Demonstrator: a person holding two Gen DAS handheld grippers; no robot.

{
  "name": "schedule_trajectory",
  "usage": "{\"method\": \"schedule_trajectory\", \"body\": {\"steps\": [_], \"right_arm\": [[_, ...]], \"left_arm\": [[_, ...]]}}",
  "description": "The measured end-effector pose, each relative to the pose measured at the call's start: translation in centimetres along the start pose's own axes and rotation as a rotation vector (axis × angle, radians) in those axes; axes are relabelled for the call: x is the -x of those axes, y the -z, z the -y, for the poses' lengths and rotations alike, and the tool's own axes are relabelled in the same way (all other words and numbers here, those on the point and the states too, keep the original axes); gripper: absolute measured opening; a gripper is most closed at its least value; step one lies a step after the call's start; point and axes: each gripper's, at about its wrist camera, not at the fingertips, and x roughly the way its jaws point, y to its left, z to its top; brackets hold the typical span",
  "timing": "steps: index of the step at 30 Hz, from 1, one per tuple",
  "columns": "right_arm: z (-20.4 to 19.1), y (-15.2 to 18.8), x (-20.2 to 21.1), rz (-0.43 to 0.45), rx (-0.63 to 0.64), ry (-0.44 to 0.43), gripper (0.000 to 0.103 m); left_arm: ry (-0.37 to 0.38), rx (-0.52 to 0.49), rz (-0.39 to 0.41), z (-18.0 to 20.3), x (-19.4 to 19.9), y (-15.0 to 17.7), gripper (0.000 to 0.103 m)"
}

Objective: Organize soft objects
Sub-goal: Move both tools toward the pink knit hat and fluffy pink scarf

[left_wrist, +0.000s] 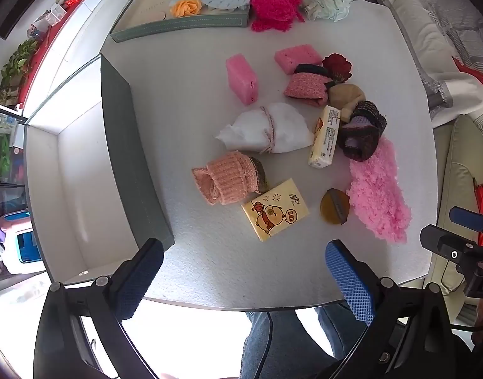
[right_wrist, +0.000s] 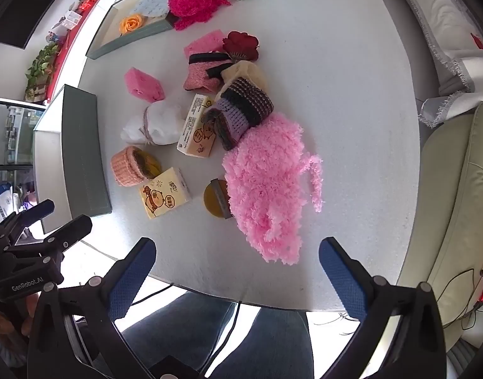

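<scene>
2 grippers, left [left_wrist: 241, 271] and right [right_wrist: 236, 268], hang spread wide and empty over the tabletop's [left_wrist: 210, 268] near edge. I see the soft items heaped mid-table toward the right edge; the box [left_wrist: 128, 145] sits at the left edge. Risk: the pink fluffy cloth [right_wrist: 266, 186] overlaps the knitted roll [right_wrist: 241, 110], so lifting it could drag neighbours.

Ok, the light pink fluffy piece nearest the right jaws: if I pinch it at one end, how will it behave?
The light pink fluffy piece will likely sag and trail, since it lies limp with a loose strand off one side. It looks light for its bulk. Its far end touches the striped knit roll, and its side overlaps the brown disc, so dragging may nudge both.
</scene>
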Motion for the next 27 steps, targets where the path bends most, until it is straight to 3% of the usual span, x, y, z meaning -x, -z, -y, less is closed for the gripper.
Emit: {"method": "schedule_trajectory", "body": {"steps": [7,13,27], "right_arm": [[0.5,0.3,0.1,-0.011,-0.007,0.000,0.103],[1.8,3.7,1.4,-0.004,-0.015,0.007,0.103],[1.8,4.2,0.9,0.007,-0.009,0.008,0.103]], "left_arm": [[0.005,-0.002,-0.003,0.0,0.0,0.1,0.103],[0.000,0.000,0.001,0.0,0.0,0.2,0.103],[0.001,-0.001,0.002,0.1,0.0,0.6,0.103]]}}
